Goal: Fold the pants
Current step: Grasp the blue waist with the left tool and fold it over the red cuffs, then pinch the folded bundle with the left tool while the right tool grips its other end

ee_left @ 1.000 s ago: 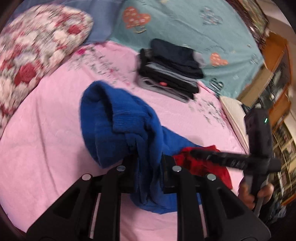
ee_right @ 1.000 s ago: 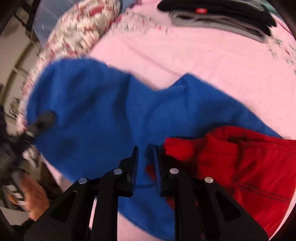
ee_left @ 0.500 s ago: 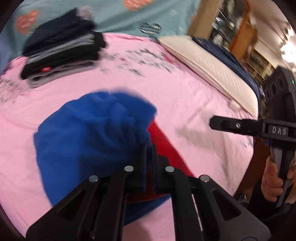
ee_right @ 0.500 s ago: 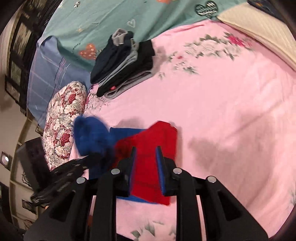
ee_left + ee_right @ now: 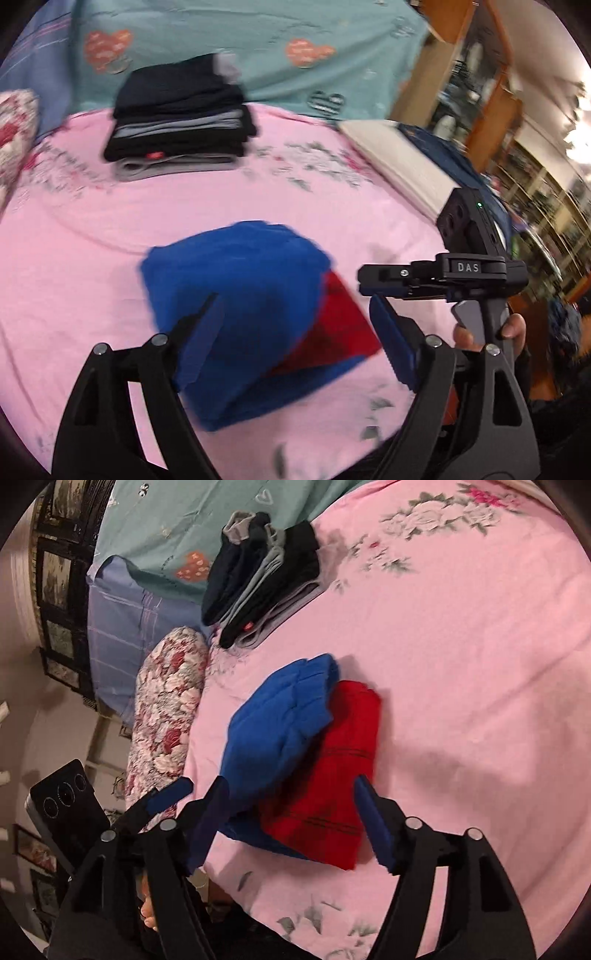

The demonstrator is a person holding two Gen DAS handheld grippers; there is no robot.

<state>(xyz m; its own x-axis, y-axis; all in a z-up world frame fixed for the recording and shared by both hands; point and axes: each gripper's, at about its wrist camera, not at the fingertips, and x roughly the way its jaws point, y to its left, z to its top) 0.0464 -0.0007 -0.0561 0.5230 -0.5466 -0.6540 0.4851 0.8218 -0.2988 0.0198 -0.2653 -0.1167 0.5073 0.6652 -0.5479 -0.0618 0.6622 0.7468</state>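
Note:
The blue and red pants lie folded in a compact bundle on the pink bed sheet, blue layer on top, red part showing at its right. In the right wrist view the pants lie just ahead of the fingers. My left gripper is open and empty, its jaws wide apart above the bundle. My right gripper is open and empty too, hovering over the near edge of the bundle. The right gripper's body shows in the left wrist view, beside the pants.
A stack of folded dark and grey clothes sits farther back on the bed. A floral pillow lies along the left edge, a white cushion at the right. A teal sheet with hearts covers the far side. Wooden shelves stand beyond.
Both grippers have let go of the pants and opened wide. The blue part now lies folded over the red part, and both grippers have pulled back from the bundle.

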